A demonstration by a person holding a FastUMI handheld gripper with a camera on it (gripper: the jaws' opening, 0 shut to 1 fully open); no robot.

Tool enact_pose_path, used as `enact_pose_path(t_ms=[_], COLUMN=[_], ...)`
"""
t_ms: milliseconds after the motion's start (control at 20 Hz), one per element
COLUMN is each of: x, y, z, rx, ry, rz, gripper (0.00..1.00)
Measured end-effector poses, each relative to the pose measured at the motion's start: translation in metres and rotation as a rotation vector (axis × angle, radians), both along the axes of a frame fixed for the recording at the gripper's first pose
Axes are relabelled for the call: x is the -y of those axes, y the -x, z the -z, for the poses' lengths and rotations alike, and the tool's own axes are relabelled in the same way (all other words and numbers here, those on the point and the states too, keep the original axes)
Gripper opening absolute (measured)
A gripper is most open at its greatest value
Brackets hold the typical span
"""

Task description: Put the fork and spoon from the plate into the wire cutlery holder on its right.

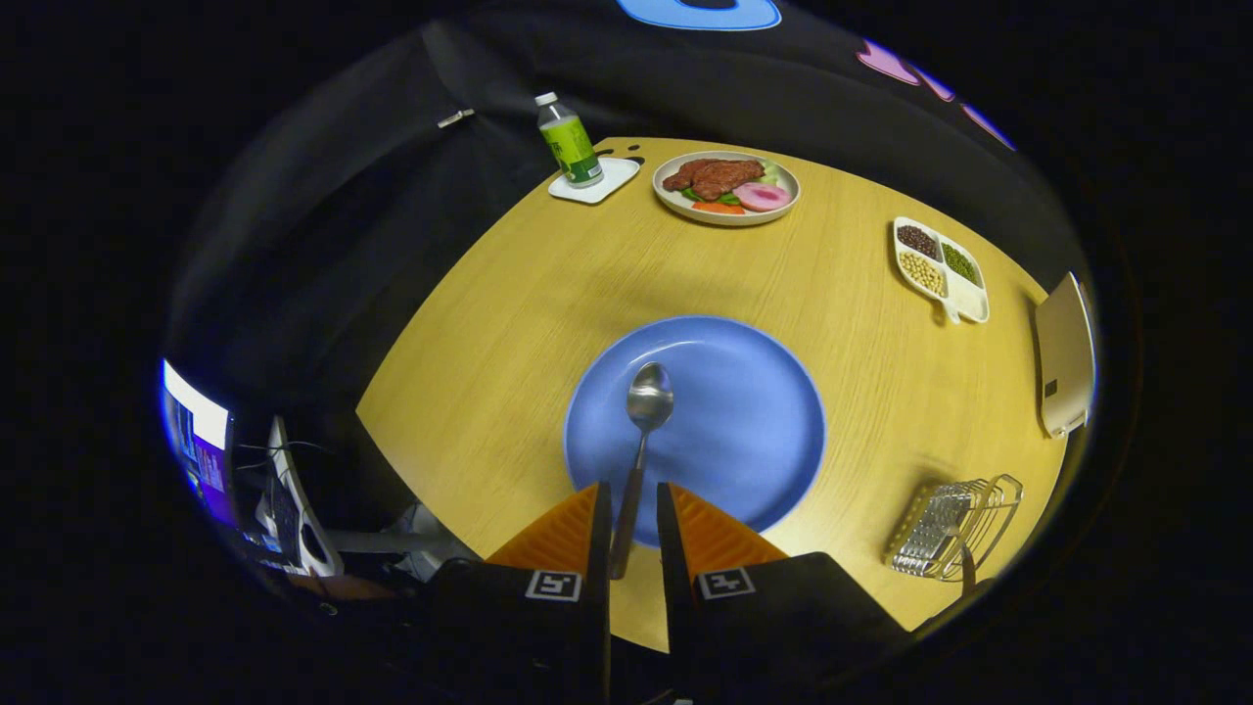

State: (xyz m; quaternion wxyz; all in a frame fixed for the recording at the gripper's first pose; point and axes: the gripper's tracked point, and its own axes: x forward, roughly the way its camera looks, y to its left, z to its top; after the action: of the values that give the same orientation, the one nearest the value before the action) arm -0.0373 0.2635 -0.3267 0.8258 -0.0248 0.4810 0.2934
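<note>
A metal spoon (648, 399) lies on the blue plate (744, 421), bowl toward the plate's middle and its brown handle running back over the near rim. My gripper (634, 514) is open around that handle. The handle sits close to the left finger, and a gap shows on the right finger's side. To the right of the plate stands the wire cutlery holder (954, 529) near the table's front edge. A dark handle sticks out of it toward me, and I cannot tell what that piece is.
At the far side of the wooden table (509, 323) are a plate of food (726, 186), a green-labelled bottle (570, 145) on a white coaster, and a divided dish of beans (940, 266). A tan box (1065, 362) sits at the right edge.
</note>
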Motion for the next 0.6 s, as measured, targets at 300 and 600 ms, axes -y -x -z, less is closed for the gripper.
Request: enact_pose_path(t_ms=[300,600], x=[-0.016,-0.02], y=[-0.005,-0.013], z=[0.051,0.076], rx=[-0.014,-0.032], ry=[0.124,0.202], rz=[0.022,0.039], gripper=[0.3,0.3])
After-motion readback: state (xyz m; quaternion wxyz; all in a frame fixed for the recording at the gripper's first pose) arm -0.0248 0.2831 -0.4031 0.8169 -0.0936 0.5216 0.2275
